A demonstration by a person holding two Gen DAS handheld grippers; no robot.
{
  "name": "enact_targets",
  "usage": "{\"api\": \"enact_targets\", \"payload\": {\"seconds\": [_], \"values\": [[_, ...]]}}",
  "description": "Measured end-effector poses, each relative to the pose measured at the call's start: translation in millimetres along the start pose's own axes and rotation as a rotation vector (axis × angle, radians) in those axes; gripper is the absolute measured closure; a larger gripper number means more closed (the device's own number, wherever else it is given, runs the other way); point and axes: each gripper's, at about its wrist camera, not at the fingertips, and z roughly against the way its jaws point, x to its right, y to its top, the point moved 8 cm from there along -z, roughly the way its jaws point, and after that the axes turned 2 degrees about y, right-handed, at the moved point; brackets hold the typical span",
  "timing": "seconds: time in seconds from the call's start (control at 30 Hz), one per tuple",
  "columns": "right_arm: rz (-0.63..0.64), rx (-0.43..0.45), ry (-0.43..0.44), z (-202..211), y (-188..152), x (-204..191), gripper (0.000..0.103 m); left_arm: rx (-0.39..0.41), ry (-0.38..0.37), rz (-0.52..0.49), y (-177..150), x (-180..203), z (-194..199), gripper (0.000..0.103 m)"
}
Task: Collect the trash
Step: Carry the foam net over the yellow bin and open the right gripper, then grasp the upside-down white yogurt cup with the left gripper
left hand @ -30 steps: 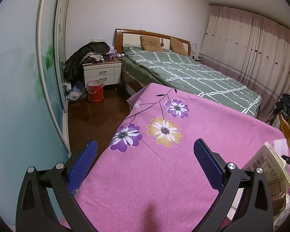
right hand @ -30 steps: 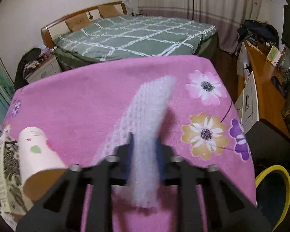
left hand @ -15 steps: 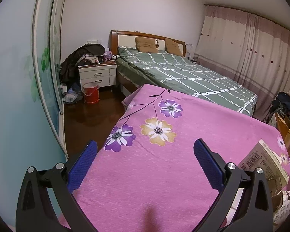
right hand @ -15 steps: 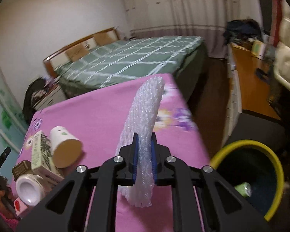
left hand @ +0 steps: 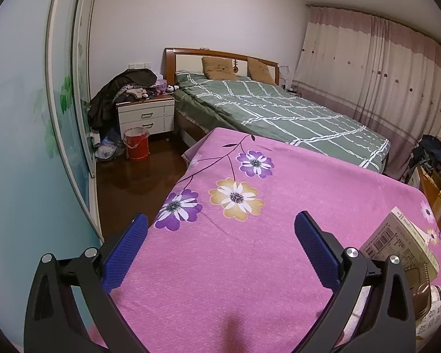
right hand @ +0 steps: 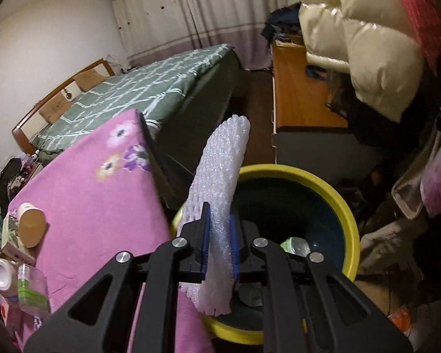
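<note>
My right gripper [right hand: 219, 223] is shut on a white foam net sleeve [right hand: 220, 164] and holds it upright over the near rim of a yellow-rimmed dark bin [right hand: 347, 214]. A pale green item [right hand: 294, 245] lies inside the bin. A paper cup [right hand: 31, 223], a printed box [right hand: 10, 235], a white-lidded jar [right hand: 1, 272] and a clear packet [right hand: 29, 291] lie on the pink flowered cloth [right hand: 97, 206]. My left gripper [left hand: 220, 235] is open and empty above the cloth [left hand: 250, 250]; the printed box [left hand: 397, 241] lies to its right.
A green plaid bed [left hand: 279, 114] stands behind the pink surface. A white nightstand [left hand: 145, 117] and a red bucket [left hand: 136, 144] stand at the far left. A wooden desk [right hand: 297, 94] and hanging jackets [right hand: 361, 44] crowd the space beside the bin.
My right gripper has swung right with the foam sleeve, from above the pink cloth to over the bin. My left gripper has barely moved.
</note>
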Motion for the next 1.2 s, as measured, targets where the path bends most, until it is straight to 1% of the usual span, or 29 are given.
{"api": "enact_targets", "payload": {"seconds": [0.17,0.2,0.23,0.3,0.33,0.37,0.43,0.47,0.53,0.57,0.6,0.63,0.7,0.73,0.8,0.87,0.93,0.97,1.0,1.03,1.1,1.17,1.2], "values": [[-0.018,-0.008,-0.052,-13,-1,13,0.088,0.000,0.000,-0.005,0,0,0,0.005],[-0.022,-0.009,-0.060,-16,-2,13,0.082,0.000,0.000,-0.004,0,0,0,0.005],[-0.025,-0.013,-0.076,-18,-4,17,0.074,0.000,-0.001,-0.002,0,1,0,0.005],[-0.030,-0.011,-0.108,-19,-6,23,0.067,-0.003,-0.003,0.001,0,1,0,0.005],[-0.035,-0.007,-0.125,-18,-6,26,0.064,-0.005,-0.005,0.001,-1,2,-1,0.005],[-0.041,-0.004,-0.131,-18,-5,29,0.063,-0.006,-0.006,0.001,-1,2,-1,0.005],[-0.064,0.025,-0.117,-11,-2,27,0.062,-0.005,-0.006,0.000,-1,2,0,0.005],[-0.056,0.056,-0.092,-5,2,17,0.061,-0.003,-0.006,-0.002,-1,2,0,0.005],[-0.021,0.109,-0.052,4,7,-4,0.056,-0.002,-0.008,-0.004,-1,3,0,0.005],[0.005,0.141,-0.017,8,9,-23,0.054,-0.003,-0.010,-0.007,-1,4,0,0.005],[0.021,0.153,0.006,8,9,-34,0.051,-0.003,-0.011,-0.010,-2,4,0,0.005],[0.068,0.163,0.041,7,8,-59,0.049,-0.003,-0.011,-0.011,-2,5,0,0.005],[0.161,0.149,0.062,-2,2,-94,0.048,0.007,-0.011,-0.016,-2,5,1,0.005],[0.216,0.132,0.089,-10,-4,-117,0.048,0.014,-0.008,-0.019,-1,5,2,0.005],[0.288,0.122,0.123,-20,-16,-149,0.048,0.028,-0.002,-0.029,0,6,5,0.005],[0.350,0.108,0.098,-25,-22,-163,0.048,0.039,-0.006,-0.040,1,8,7,0.005],[0.341,0.130,0.096,-22,-20,-165,0.047,0.049,-0.011,-0.054,2,12,10,0.005],[0.325,0.134,0.097,-21,-20,-163,0.045,0.049,-0.020,-0.062,2,15,11,0.005],[0.316,0.134,0.102,-21,-18,-165,0.035,0.049,-0.034,-0.075,2,20,12,0.005],[0.293,0.140,0.108,-20,-17,-162,0.028,0.050,-0.040,-0.084,2,22,12,0.005],[0.269,0.153,0.102,-17,-14,-159,0.026,0.064,-0.065,-0.118,4,32,21,0.005],[0.277,0.164,0.104,-14,-15,-161,0.022,0.085,-0.089,-0.151,6,40,35,0.005],[0.300,0.173,0.097,-12,-16,-165,0.018,0.101,-0.111,-0.180,7,47,47,0.005]]}}
